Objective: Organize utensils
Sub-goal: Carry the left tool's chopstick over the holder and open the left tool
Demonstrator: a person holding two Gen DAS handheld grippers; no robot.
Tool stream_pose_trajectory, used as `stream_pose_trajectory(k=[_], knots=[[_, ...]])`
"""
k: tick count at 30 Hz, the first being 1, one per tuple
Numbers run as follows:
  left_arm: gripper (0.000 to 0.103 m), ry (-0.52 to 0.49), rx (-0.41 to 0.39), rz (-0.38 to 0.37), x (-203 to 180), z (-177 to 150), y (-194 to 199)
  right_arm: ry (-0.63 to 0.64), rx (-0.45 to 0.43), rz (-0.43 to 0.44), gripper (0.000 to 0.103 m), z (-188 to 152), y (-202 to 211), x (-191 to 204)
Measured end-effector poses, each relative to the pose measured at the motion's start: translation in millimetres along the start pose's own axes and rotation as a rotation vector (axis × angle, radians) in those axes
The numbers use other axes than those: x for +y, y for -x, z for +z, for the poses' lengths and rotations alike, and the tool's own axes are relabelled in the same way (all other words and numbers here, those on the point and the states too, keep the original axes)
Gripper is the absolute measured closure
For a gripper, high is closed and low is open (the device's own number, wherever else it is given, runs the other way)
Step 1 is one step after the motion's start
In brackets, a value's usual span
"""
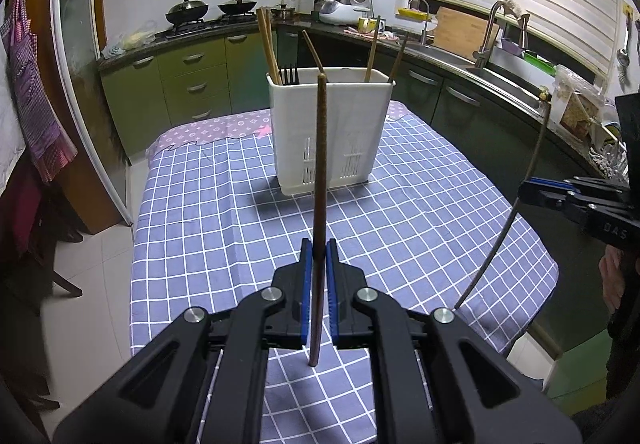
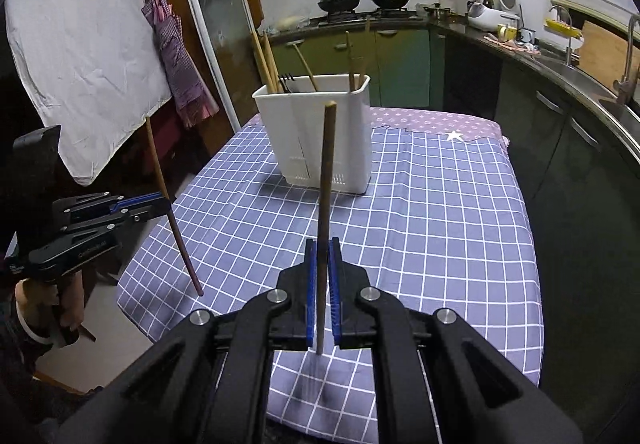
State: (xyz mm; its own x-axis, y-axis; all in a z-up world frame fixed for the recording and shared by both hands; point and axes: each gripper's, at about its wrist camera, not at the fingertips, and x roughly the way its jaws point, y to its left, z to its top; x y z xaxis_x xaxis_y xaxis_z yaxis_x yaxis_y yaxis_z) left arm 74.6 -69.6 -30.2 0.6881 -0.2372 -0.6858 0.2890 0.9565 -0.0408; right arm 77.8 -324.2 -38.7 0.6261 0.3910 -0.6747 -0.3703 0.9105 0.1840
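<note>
My left gripper (image 1: pixel 319 248) is shut on a dark brown chopstick (image 1: pixel 320 164) that stands nearly upright between its blue pads. Beyond it, a white utensil holder (image 1: pixel 330 128) on the checked tablecloth (image 1: pixel 208 204) holds several chopsticks and a black fork. My right gripper (image 2: pixel 322 244) is shut on a second brown chopstick (image 2: pixel 326 172), also upright, in front of the same holder (image 2: pixel 320 140). Each gripper shows in the other's view: the right gripper (image 1: pixel 522 191) at the right edge, the left gripper (image 2: pixel 166 204) at the left edge, each with its stick. Both hover above the near end of the table.
Green kitchen cabinets (image 1: pixel 192 84) and a dark counter with woks (image 1: pixel 188 10), a sink and a tap (image 1: pixel 486 40) wrap around the table's far and right sides. A purple apron (image 2: pixel 176 56) and a white sheet hang at the left. A person's hand (image 2: pixel 60 304) holds the left gripper.
</note>
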Motion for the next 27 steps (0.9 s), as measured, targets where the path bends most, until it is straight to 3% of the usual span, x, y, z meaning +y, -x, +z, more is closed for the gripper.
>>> stream_pose_trajectory(k=[18, 23, 27], knots=[[0.096, -0.006, -0.017, -0.007, 0.4, 8.1, 8.8, -0.015, -0.01, 0.01, 0.096, -4.5, -4.8, -4.5], [0.096, -0.02, -0.031, -0.022, 1.1, 30.8, 20.6, -0.013, -0.006, 0.011, 0.096, -4.2, -5.7, -4.2], [0.096, -0.037, -0.046, -0.061, -0.3, 67.7, 34.7, -0.012, -0.007, 0.014, 0.096, -4.5, -6.0, -3.4]])
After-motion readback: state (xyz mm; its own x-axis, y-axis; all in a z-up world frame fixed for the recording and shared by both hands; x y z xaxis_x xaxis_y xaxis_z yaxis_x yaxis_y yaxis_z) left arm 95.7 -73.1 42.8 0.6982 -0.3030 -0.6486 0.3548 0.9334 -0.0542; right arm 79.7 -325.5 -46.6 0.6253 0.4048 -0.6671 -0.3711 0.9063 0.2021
